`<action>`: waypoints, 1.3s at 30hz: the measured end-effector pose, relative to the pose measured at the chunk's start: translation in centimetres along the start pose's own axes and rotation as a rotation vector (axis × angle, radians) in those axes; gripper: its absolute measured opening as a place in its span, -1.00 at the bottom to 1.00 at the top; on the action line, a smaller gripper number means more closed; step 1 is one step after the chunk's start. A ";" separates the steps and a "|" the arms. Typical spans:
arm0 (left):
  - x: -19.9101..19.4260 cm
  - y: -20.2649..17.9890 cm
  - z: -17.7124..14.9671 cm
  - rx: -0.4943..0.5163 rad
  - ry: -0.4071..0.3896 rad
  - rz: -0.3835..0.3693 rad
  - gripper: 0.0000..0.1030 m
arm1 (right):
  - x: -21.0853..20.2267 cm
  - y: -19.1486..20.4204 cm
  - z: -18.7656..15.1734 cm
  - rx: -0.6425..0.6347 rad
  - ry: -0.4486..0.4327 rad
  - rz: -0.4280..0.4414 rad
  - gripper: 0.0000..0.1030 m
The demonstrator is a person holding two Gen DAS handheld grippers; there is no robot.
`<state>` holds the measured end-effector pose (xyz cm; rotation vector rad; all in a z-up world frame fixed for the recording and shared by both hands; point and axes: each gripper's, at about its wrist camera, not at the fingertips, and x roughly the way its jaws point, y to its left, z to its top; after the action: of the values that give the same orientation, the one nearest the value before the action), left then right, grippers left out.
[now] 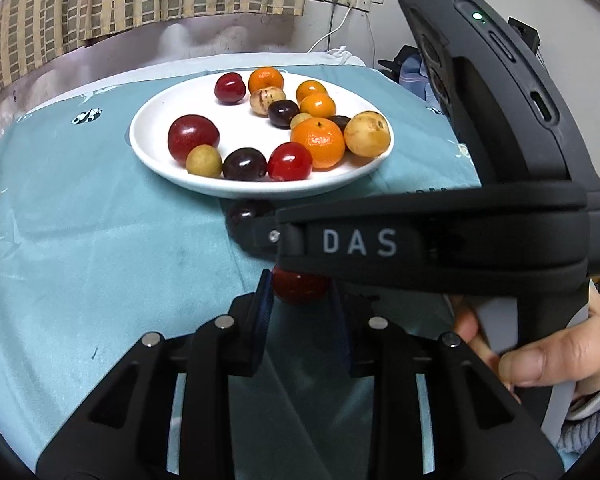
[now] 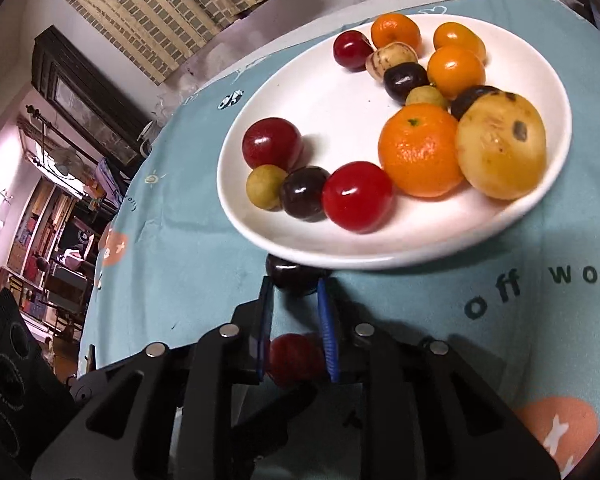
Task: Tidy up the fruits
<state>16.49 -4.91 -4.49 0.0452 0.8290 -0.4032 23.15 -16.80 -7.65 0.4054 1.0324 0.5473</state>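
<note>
Each hand-held gripper grips a fruit below the white plate (image 2: 260, 216)

Left hand-held gripper (image 1: 300, 300) clamps a red fruit (image 1: 300, 290) — right hand-held gripper (image 2: 296, 308) clamps a dark fruit (image 2: 294, 278).

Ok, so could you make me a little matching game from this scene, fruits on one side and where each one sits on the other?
Things:
1. small dark purple round fruit
2. loose shiny red round fruit
3. largest orange mandarin
4. big yellow-brown spotted fruit

Places:
A. gripped by the left gripper, off the plate
B. by the right rim of the white plate
C. gripped by the right gripper, just at the plate's near rim
D. on the plate, between a red cherry and the spotted fruit

Pairs: 1-C, 2-A, 3-D, 4-B
</note>
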 end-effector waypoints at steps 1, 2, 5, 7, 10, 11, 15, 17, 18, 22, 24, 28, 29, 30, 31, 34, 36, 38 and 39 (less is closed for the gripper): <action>0.1 0.0 0.2 -0.002 0.000 -0.002 -0.42 | 0.0 -0.2 0.0 0.012 0.008 0.005 -0.53; 0.2 0.0 0.2 -0.005 0.001 -0.005 -0.42 | -0.2 -0.3 0.0 0.019 0.010 0.004 -0.53; 0.4 0.2 0.2 -0.016 0.011 -0.020 -0.40 | -0.2 -0.2 -0.1 0.029 0.007 -0.002 -0.51; 0.5 0.3 0.2 -0.021 0.013 -0.027 -0.40 | -0.5 -0.2 -0.2 0.039 0.017 -0.015 -0.49; 0.7 0.0 0.2 -0.004 0.026 -0.033 -0.40 | -1.2 0.2 -0.4 -0.005 0.004 -0.064 -0.49; 0.8 -0.2 0.2 0.003 0.030 -0.031 -0.39 | -1.1 0.3 -0.2 -0.009 0.008 -0.067 -0.48; 0.9 0.7 0.3 -0.042 0.036 -0.047 -0.43 | 0.1 0.5 0.8 -0.025 0.035 -0.044 -0.37; 0.9 1.0 0.2 -0.060 0.033 -0.066 -0.43 | 0.4 0.5 1.3 -0.035 0.051 -0.038 -0.36; 0.8 0.8 0.2 -0.049 0.031 -0.059 -0.43 | 0.5 0.6 1.4 -0.059 0.056 -0.041 -0.37; 0.3 0.7 0.1 -0.046 0.012 -0.061 -0.43 | -0.1 0.6 0.3 -0.107 0.019 -0.040 -0.41; 0.2 0.9 0.0 -0.062 0.008 -0.065 -0.44 | -0.6 0.2 -0.2 -0.084 0.005 -0.014 -0.47; 0.0 0.3 -0.1 -0.034 0.004 -0.050 -0.44 | -2.3 -0.9 -0.8 -0.043 -0.012 0.052 -1.00; 0.0 0.1 0.0 -0.024 0.001 -0.043 -0.44 | -2.8 -1.1 -0.9 -0.042 -0.023 0.043 -1.00; 0.1 -0.1 0.0 -0.016 0.003 -0.033 -0.43 | -2.9 -1.3 -0.8 -0.060 -0.022 0.006 -1.00; 0.6 -0.2 0.0 -0.015 0.031 -0.023 -0.43 | -2.4 -1.6 -0.7 -0.046 0.008 0.010 -0.99; 0.6 0.7 0.0 -0.055 0.035 -0.050 -0.35 | -1.6 -3.0 -0.6 0.101 0.046 0.064 -0.80; 0.2 1.3 -0.4 -0.088 0.037 -0.075 -0.33 | -1.3 -3.2 -0.5 0.113 0.056 0.092 -0.77; -0.3 1.7 -0.7 -0.101 0.038 -0.079 -0.33 | -1.2 -2.7 -0.3 0.083 0.060 0.086 -0.74; -0.4 1.7 -0.9 -0.100 0.041 -0.081 -0.33 | -1.3 -2.4 -0.3 0.066 0.066 0.073 -0.74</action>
<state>16.24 -3.01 -4.97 -0.0731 0.8927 -0.4378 22.95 -19.47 -8.22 0.4869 1.1050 0.5962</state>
